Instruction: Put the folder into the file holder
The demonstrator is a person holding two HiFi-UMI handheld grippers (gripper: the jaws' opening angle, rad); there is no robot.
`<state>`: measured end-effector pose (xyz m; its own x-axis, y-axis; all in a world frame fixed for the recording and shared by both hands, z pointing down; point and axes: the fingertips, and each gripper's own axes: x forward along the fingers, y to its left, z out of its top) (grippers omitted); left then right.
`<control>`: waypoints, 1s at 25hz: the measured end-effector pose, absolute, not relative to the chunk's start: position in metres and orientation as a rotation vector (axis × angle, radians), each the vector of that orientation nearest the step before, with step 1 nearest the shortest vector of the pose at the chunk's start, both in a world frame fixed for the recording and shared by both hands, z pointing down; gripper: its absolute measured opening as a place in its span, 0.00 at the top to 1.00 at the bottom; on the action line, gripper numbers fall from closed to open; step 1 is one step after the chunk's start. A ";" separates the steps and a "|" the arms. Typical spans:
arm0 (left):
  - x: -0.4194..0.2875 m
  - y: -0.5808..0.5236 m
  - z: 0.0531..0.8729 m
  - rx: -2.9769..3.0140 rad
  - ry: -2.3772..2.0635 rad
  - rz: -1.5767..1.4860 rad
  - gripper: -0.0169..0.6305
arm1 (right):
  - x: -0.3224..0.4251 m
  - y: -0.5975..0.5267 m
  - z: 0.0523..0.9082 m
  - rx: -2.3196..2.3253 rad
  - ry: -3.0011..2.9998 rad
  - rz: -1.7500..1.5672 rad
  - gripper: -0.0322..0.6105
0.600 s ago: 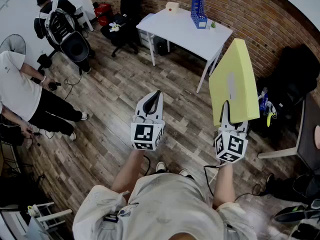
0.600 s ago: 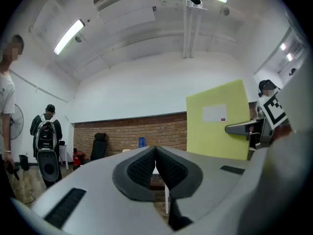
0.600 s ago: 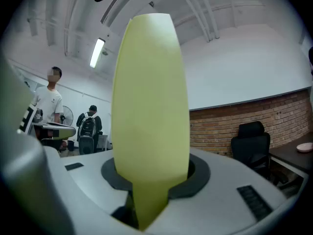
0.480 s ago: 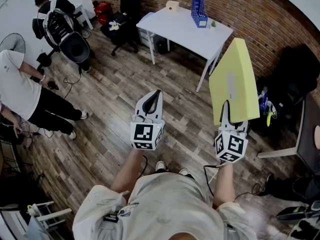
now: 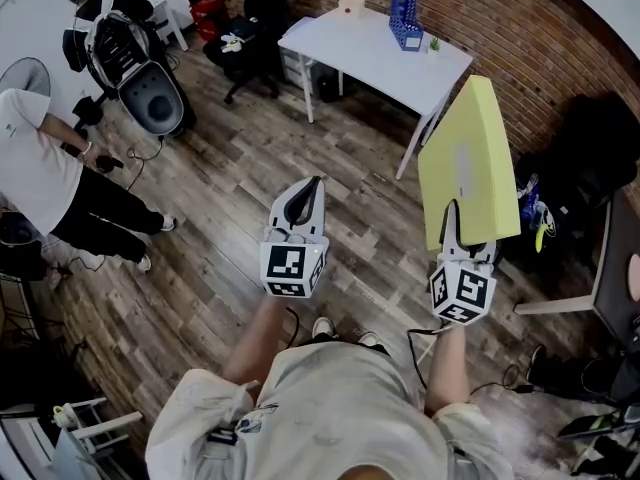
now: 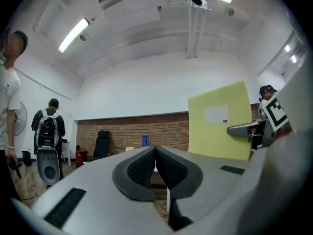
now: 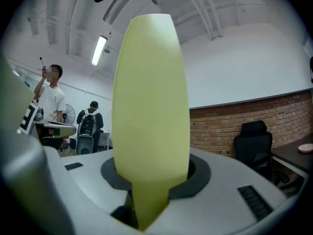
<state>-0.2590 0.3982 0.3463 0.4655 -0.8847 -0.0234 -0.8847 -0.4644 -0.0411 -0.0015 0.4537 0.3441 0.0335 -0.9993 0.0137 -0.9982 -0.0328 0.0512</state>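
Right gripper [image 5: 455,223] is clamped on the lower edge of the yellow folder [image 5: 468,158], which stands upright above it; left gripper [image 5: 314,188] is closed, nothing between its jaws. The blue file holder [image 5: 404,13] sits on the white table [image 5: 370,63], well apart from the folder. Risks: a tall folder pinched at one edge may swing or slip in the jaws during the carry — and a tilted corner could catch the holder's rim and tip it

I wear a pale short-sleeved T-shirt [image 5: 340,408] and light shoes [image 5: 322,328], and my left gripper [image 5: 316,184] and right gripper [image 5: 453,214] are pale grey shells with black ribbed pads [image 6: 143,168], each carrying a white cube [image 5: 293,269] printed with black square markers.
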 end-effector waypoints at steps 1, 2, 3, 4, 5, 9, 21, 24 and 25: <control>-0.262 0.398 0.347 -2.648 1.601 -0.005 0.95 | -0.004 0.453 0.345 2.225 -2.153 -0.036 0.70; -0.265 0.397 0.349 -2.647 1.603 -0.009 0.95 | -0.007 0.453 0.345 2.225 -2.152 -0.034 0.70; -0.268 0.396 0.351 -2.644 1.606 -0.016 0.95 | -0.010 0.452 0.346 2.226 -2.150 -0.034 0.70; -0.272 0.394 0.353 -2.639 1.609 -0.024 0.95 | -0.013 0.451 0.347 2.227 -2.148 -0.033 0.71; -0.276 0.393 0.354 -2.635 1.611 -0.030 0.95 | -0.016 0.450 0.348 2.230 -2.146 -0.033 0.71; -0.293 0.390 0.356 -2.629 1.606 -0.035 0.95 | -0.031 0.447 0.348 2.246 -2.133 -0.032 0.71; -0.328 0.382 0.365 -2.654 1.596 -0.025 0.95 | -0.066 0.450 0.354 2.247 -2.101 -0.024 0.70; -0.322 0.377 0.365 -2.664 1.583 -0.037 0.95 | -0.062 0.446 0.351 2.250 -2.093 -0.021 0.70; -0.321 0.377 0.364 -2.665 1.580 -0.037 0.95 | -0.062 0.445 0.351 2.251 -2.091 -0.021 0.70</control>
